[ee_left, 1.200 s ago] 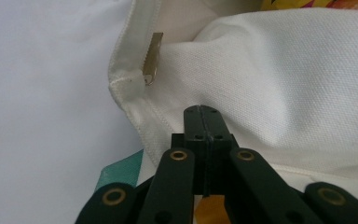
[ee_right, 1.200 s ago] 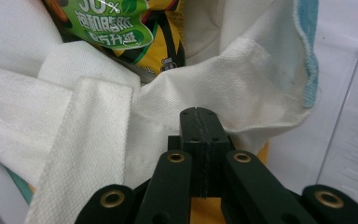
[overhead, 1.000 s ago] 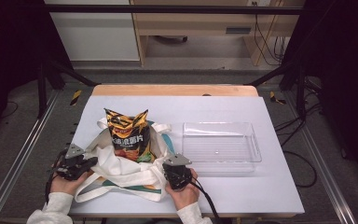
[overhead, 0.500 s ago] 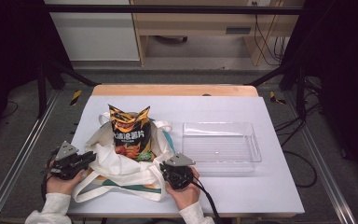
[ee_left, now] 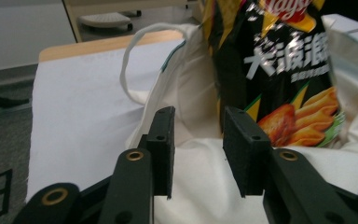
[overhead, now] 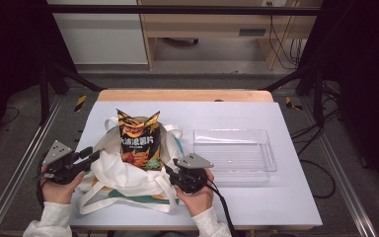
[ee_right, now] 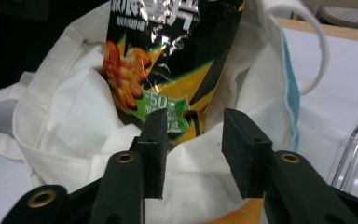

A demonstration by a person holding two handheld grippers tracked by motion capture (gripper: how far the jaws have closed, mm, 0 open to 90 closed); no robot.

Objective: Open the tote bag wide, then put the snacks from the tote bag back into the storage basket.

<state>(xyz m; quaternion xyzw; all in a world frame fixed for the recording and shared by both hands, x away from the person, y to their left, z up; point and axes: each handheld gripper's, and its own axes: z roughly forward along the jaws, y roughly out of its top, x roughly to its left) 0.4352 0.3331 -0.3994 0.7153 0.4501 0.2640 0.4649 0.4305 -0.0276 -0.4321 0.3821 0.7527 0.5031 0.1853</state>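
At the near edge of the desk (overhead: 296, 197), our left tongs (overhead: 94, 154) and right tongs (overhead: 170, 170) have just been opening, nothing between them, beside the white tote bag (overhead: 121, 175). The chip bag (overhead: 138, 140) stands upright in it. Unsupported, we judge the slack cloth could sag and tip the chips onto the desk.

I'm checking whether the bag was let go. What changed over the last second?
Both tongs, left and right, have just been opening and let go of the white cloth tote bag, lifting slightly off it; no cloth is pinched now. The black and orange crisp packet stayed upright in the bag, and the clear plastic tray stayed put.
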